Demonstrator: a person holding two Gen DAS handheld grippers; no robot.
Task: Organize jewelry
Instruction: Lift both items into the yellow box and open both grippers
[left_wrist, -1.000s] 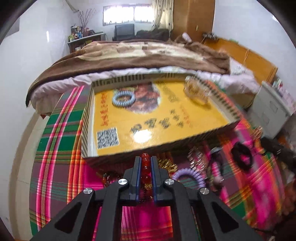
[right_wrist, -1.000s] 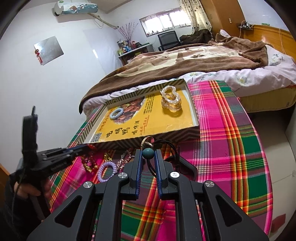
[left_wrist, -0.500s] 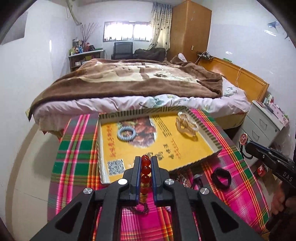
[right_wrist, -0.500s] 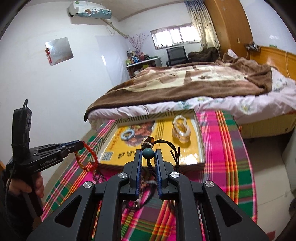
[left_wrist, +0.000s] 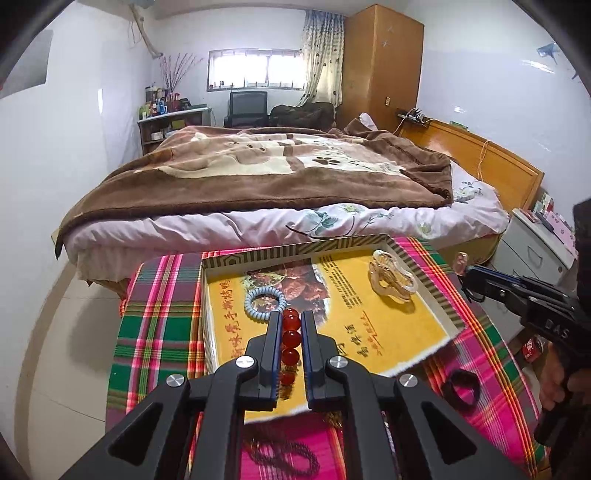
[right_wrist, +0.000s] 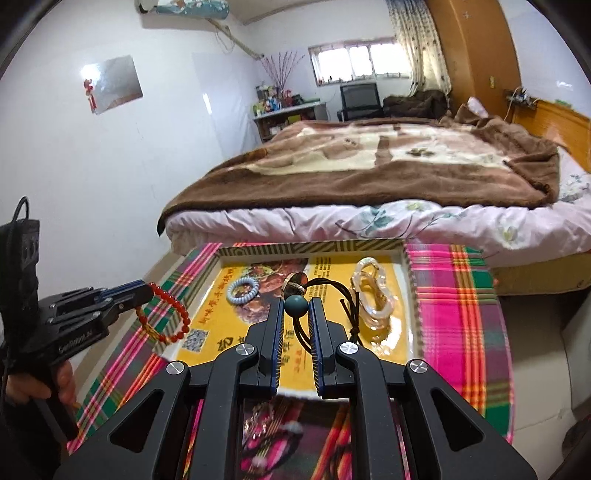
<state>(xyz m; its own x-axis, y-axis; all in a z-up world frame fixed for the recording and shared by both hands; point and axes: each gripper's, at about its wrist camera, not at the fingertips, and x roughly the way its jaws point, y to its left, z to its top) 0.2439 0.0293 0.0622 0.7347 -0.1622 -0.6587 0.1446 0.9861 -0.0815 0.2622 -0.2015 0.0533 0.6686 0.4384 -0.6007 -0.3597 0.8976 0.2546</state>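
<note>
My left gripper (left_wrist: 289, 317) is shut on a red bead bracelet (left_wrist: 290, 338) and holds it above the near left part of the yellow tray (left_wrist: 402, 328). The bracelet hangs from it in the right wrist view (right_wrist: 168, 314). My right gripper (right_wrist: 295, 304) is shut on a black cord necklace with a teal bead (right_wrist: 295, 305) and a round pendant, above the tray's (right_wrist: 400, 291) middle. In the tray lie a pale blue coil bracelet (left_wrist: 265, 303) and a clear chain bracelet (left_wrist: 391, 280).
The tray rests on a pink and green plaid cloth (left_wrist: 155, 332). Dark bead strings (left_wrist: 284, 456) and a black ring (left_wrist: 461, 387) lie on the cloth near me. A bed (left_wrist: 258, 184) stands just behind the table, a white cabinet (left_wrist: 535, 251) at right.
Both grippers have risen and moved forward over the tray, each still holding its piece of jewelry. The tray now sits lower in both views.
</note>
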